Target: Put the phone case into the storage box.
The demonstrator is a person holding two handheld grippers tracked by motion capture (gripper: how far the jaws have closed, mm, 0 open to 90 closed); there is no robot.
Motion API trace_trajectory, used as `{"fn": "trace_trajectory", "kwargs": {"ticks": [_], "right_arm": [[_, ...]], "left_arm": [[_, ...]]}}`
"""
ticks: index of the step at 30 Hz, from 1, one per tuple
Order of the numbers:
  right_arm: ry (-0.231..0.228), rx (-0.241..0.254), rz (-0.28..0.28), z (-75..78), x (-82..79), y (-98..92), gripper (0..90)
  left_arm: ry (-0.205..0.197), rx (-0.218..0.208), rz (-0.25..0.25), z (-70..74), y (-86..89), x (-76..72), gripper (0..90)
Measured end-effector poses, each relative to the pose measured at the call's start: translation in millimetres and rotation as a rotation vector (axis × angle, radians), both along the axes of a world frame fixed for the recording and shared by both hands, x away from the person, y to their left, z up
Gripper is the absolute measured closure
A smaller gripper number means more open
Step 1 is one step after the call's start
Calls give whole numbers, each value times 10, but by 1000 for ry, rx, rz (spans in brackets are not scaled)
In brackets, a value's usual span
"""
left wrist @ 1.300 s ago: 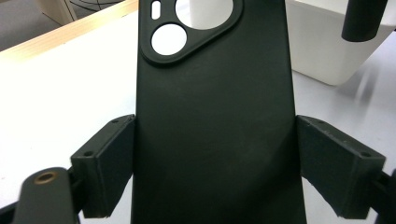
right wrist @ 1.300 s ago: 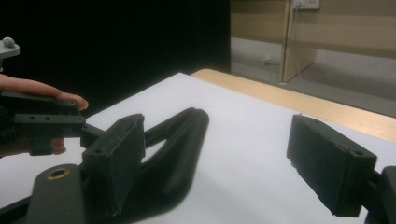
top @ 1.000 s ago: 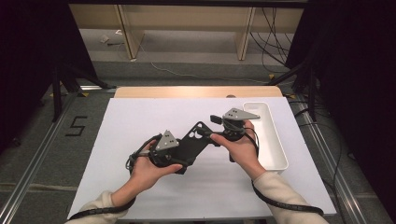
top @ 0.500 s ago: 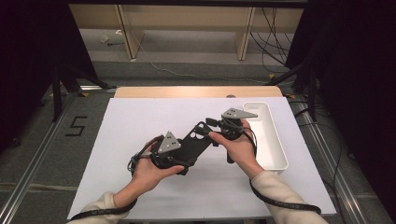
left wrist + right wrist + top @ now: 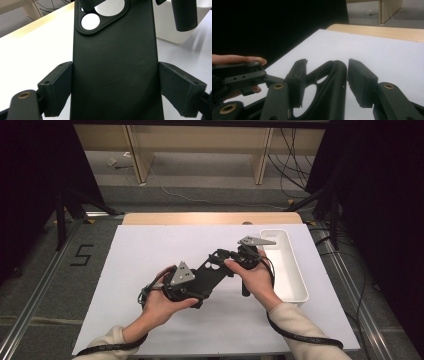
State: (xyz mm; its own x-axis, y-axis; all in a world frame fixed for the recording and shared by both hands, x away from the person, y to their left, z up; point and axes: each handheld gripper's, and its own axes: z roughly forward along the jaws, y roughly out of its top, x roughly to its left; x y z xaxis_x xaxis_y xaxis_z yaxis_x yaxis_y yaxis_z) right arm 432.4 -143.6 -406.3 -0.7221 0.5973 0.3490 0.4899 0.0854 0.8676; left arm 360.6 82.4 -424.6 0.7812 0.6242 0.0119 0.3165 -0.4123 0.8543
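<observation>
Left gripper (image 5: 115,82) clamps black phone case (image 5: 115,62) across its width, above mat (image 5: 150,250) centre. Right gripper (image 5: 325,80) just closing, narrow, on camera-cutout end at 1 o'clock; pads not clearly pressing. Seat squarely on rim, avoid twisting. White bin (image 5: 292,270) at 3 o'clock.

This is a lab or recording station built for test work, not a home. A worktop (image 5: 150,250) covered in plain white sheet fills the middle of the high view, with a bare wooden edge (image 5: 210,218) along its far side. Black curtains (image 5: 35,180) hang at the upper left and upper right, closing the space in. Metal rails (image 5: 45,280) run along the grey floor on both sides, and a "5" (image 5: 81,255) is marked on the floor at centre left. Loose cables (image 5: 285,150) trail near wooden furniture legs (image 5: 135,150) at the top.
</observation>
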Motion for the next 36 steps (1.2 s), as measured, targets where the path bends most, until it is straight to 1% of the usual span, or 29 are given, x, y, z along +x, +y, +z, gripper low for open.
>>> {"fn": "trace_trajectory", "kwargs": {"ticks": [2,4,5,6,9,11,12,13,14,15,16,17,18,19,21,22,23,24,25,27,29,33,35,36], "right_arm": [[21,13,5,-7,-3,7,555],[23,13,2,-6,-3,7,565],[33,24,1,1,-3,1,576],[33,24,1,1,-3,1,591],[43,45,2,16,-1,-16,644],[50,57,9,33,-4,-23,665],[47,72,14,50,-14,-26,695],[47,72,14,50,-14,-26,695],[54,106,28,82,-34,-24,745],[54,106,28,82,-34,-24,745],[52,117,39,108,-44,-21,760],[50,134,65,165,-73,-10,779],[50,134,65,165,-73,-10,779],[6,101,58,200,-91,-6,779],[21,144,76,247,-91,-21,778],[9,143,76,271,-90,-32,778],[-17,116,75,312,-91,-58,778],[-27,115,73,317,-84,-72,778],[-27,115,73,317,-84,-72,778],[-23,114,82,325,-77,-92,778],[-32,102,86,332,-75,-103,778],[-41,78,101,341,-74,-116,778],[-49,60,115,348,-75,-121,777],[-65,40,123,357,-77,-128,777]], "left_arm": [[2,3,0,-3,-3,-2,152],[0,1,-1,-14,-5,1,151],[2,2,-2,-15,-5,1,150],[4,2,-4,-17,-8,1,150],[3,5,-5,-23,-16,-3,147],[-7,11,-3,-27,-20,-5,145],[-19,11,-5,-31,-26,-4,140],[-30,19,-11,-33,-31,0,140],[-48,34,-15,-53,-43,5,136],[-48,34,-15,-53,-43,5,135],[-39,24,-8,-63,-50,3,135],[-29,8,-5,-56,-41,8,159],[0,-18,-6,-52,-35,6,159],[-12,-22,-2,-37,-15,15,153],[-16,-47,4,-18,16,27,148],[-20,-52,6,-9,39,36,141],[-21,-57,7,-5,57,41,136],[-22,-58,6,-3,75,47,136],[-18,-67,5,-5,86,50,136],[-14,-71,9,-10,106,58,135],[-15,-66,13,-14,120,62,135],[-12,-65,4,-19,119,53,136],[-16,-66,2,-19,116,46,136],[-15,-65,-1,-17,118,43,136]]}}
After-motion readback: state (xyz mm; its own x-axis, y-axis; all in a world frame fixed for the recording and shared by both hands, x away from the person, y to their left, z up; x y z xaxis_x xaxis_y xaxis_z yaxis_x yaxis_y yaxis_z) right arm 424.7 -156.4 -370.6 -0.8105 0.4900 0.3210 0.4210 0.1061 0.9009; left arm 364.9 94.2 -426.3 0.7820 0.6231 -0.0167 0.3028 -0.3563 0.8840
